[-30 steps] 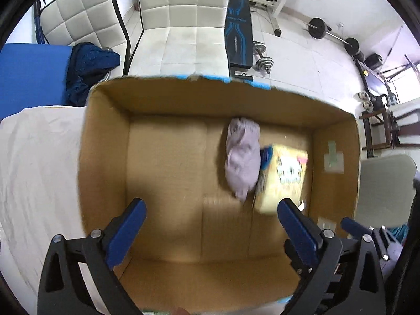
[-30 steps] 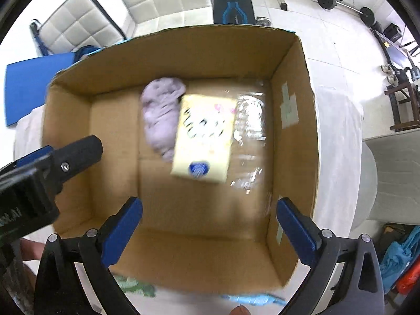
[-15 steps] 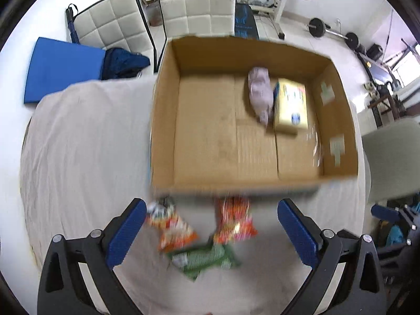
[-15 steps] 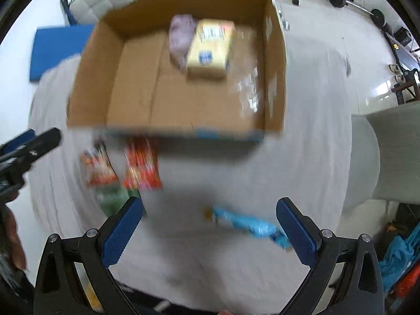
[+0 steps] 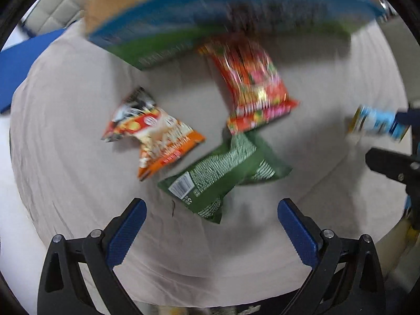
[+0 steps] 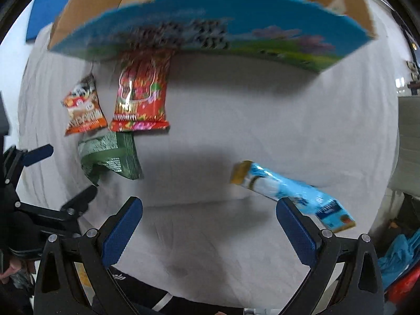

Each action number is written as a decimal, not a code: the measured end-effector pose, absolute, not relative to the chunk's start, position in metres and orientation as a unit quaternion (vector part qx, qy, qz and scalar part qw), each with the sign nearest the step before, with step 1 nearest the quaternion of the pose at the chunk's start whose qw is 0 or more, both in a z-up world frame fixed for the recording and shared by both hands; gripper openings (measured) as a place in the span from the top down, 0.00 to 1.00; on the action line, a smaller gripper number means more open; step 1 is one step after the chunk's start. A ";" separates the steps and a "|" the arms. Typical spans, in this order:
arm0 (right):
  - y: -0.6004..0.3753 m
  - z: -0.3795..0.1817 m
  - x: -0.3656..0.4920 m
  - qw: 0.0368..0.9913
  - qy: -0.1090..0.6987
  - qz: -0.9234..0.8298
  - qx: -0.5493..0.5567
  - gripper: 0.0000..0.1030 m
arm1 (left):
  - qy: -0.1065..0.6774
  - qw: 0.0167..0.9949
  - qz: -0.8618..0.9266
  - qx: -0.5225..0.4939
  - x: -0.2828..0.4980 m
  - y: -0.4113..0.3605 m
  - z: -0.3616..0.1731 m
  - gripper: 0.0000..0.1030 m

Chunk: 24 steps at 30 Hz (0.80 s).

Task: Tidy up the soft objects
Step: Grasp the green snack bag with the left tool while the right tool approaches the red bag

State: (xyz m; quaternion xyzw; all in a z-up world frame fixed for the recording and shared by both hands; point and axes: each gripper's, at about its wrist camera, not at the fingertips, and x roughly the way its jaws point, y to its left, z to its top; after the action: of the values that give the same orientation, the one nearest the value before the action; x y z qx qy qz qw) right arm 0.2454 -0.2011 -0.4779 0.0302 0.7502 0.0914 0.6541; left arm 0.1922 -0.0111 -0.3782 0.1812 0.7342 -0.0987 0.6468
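Several soft packets lie on the cloth-covered table in front of a cardboard box [image 5: 236, 8] with a blue and green printed front [image 6: 210, 29]. A green packet [image 5: 223, 173] lies just ahead of my open, empty left gripper [image 5: 211, 225]; it also shows in the right wrist view [image 6: 110, 155]. An orange packet [image 5: 155, 134] and a red packet [image 5: 252, 86] lie beyond it. A light blue packet [image 6: 291, 191] lies by the right finger of my open, empty right gripper [image 6: 208, 225]. The box's contents are mostly hidden.
The table is covered with a pale cloth [image 6: 236, 120]. A blue mat [image 5: 15, 65] and a white quilted chair [image 5: 57, 13] stand behind at the left. The left gripper shows at the left edge of the right wrist view [image 6: 39, 178].
Both grippers have pulled back from above the box and dropped low toward the table in front of it. The packets now fill the views; the box is seen from its front side.
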 end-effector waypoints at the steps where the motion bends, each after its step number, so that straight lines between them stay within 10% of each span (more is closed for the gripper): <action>1: -0.197 -0.482 0.245 0.652 0.752 0.090 0.024 0.00 | 0.735 0.642 -0.102 0.192 0.191 -0.014 -0.385 0.00; 7: -0.189 -0.498 0.243 0.644 0.761 0.079 0.020 0.00 | 0.736 0.611 -0.145 0.252 0.191 -0.038 -0.428 0.02; 17: -0.183 -0.485 0.262 0.658 0.749 0.076 0.032 0.00 | 0.739 0.638 -0.110 0.185 0.200 -0.018 -0.430 0.46; 24: -0.160 -0.479 0.290 0.680 0.727 0.061 0.074 0.00 | 0.734 0.674 -0.025 0.075 0.194 0.036 -0.405 0.50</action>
State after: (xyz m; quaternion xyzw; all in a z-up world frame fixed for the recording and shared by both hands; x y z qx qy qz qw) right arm 0.2900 -0.1600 -0.4787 0.0735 0.7273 0.0609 0.6796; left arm 0.1945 0.0362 -0.4049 0.0753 0.7342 -0.0249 0.6743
